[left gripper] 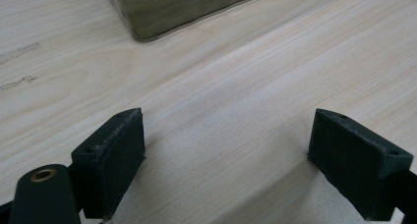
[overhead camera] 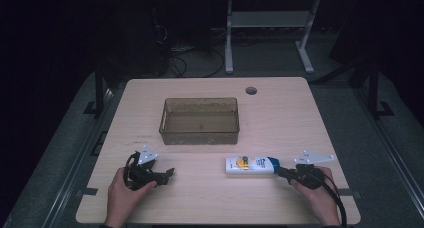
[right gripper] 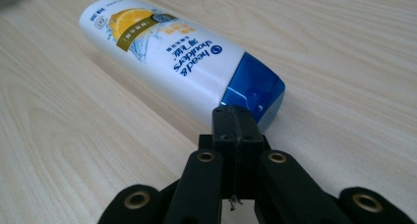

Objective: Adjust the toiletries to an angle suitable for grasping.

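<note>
Beyond both my claws sits the tub (overhead camera: 200, 121). The shampoo bottle (overhead camera: 250, 165) lies flat, pointing its blue cap (right gripper: 253, 89) at my right claw (overhead camera: 281, 171), pinched empty just off it. My left claw (overhead camera: 169, 173) gapes wide, farther off.

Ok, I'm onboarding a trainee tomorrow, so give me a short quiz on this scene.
1. True or false: the bottle lies on its side on the table.
2. Which hand-held gripper has its jaws shut: A left, B right?
3. Fill in: the bottle's cap is ____ in colour.

Key: 1 true. 2 B; the right one's jaws are pressed together at the cap end, gripping nothing, while the left one's stand wide apart over bare wood near the bin. 3 blue.
</note>
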The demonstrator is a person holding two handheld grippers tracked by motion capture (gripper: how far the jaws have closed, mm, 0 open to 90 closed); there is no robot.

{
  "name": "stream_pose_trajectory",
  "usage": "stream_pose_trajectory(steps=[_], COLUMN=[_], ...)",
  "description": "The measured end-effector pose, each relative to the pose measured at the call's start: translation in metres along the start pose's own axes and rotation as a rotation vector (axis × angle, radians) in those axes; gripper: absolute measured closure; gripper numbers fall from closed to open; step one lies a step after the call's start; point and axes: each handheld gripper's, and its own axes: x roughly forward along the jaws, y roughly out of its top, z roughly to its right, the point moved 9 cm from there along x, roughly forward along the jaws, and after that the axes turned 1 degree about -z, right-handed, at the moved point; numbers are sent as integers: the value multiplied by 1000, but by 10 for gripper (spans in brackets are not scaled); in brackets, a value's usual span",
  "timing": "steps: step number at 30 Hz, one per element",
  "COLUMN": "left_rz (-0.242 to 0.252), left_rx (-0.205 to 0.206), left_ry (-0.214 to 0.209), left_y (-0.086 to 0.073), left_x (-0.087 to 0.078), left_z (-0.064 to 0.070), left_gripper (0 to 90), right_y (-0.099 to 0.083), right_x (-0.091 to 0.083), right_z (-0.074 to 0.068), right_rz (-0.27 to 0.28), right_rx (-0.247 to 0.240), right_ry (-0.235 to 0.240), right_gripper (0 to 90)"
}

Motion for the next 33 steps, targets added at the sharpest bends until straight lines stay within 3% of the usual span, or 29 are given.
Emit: stream_pose_trajectory(steps=[19,33], left_rz=[1,1], left_rx=[2,2], left_ry=[-3,-3], left_y=[0,0], left_x=[0,0], left_z=[0,0], left_gripper=[127,127], right_y=[11,25], right_x=[9,19], right_z=[13,33], right_rz=[1,21], right_rx=[-6,20], right_ry=[-17,-40], right_gripper=[900,900])
